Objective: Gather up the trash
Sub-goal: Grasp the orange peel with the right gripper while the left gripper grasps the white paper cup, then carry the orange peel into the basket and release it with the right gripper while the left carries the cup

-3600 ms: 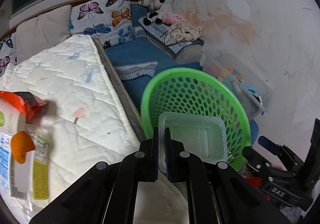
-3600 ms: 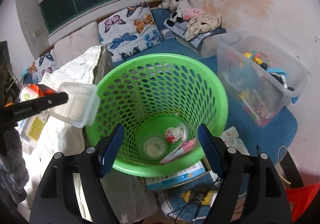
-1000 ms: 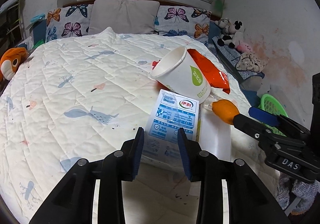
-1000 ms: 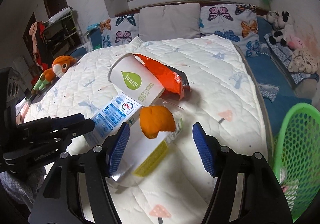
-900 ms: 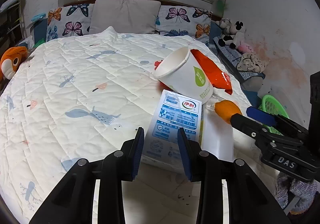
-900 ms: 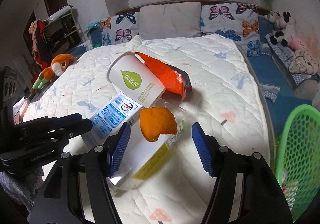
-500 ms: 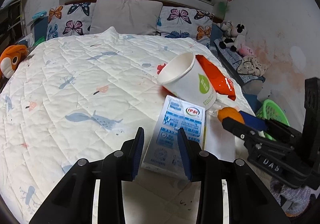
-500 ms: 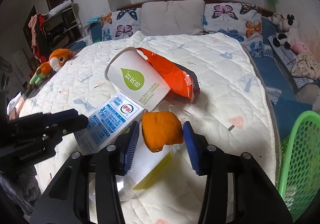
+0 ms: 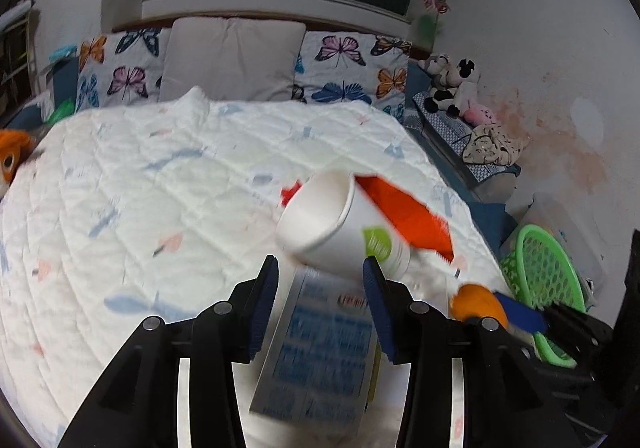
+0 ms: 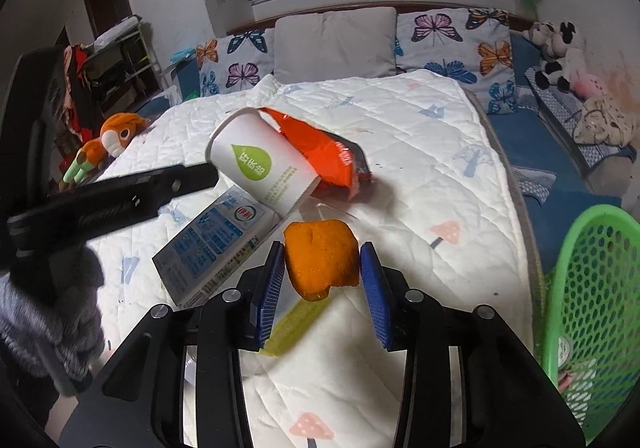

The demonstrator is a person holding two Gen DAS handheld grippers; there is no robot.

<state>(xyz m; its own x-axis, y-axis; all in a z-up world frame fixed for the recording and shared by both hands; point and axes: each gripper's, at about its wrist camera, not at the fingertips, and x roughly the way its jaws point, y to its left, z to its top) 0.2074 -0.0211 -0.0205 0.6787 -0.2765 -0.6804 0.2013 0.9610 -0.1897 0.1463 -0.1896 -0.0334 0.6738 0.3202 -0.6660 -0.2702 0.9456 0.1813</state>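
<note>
Right wrist view: right gripper (image 10: 322,264) closing around peel (image 10: 321,262) on bed (image 10: 460,184); seat pads fully, then lift to basket (image 10: 592,288). Left gripper (image 9: 320,296) opening over carton (image 9: 320,348), empty.

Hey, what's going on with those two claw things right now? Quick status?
Right gripper closing on the orange peel. Left gripper opening over the milk carton, holding nothing. Paper cup lies against the carton. Green basket waits bedside.

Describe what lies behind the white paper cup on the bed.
An orange snack bag lies behind the white paper cup, its near end hidden by the cup. Whether anything sits under the bag cannot be seen.
</note>
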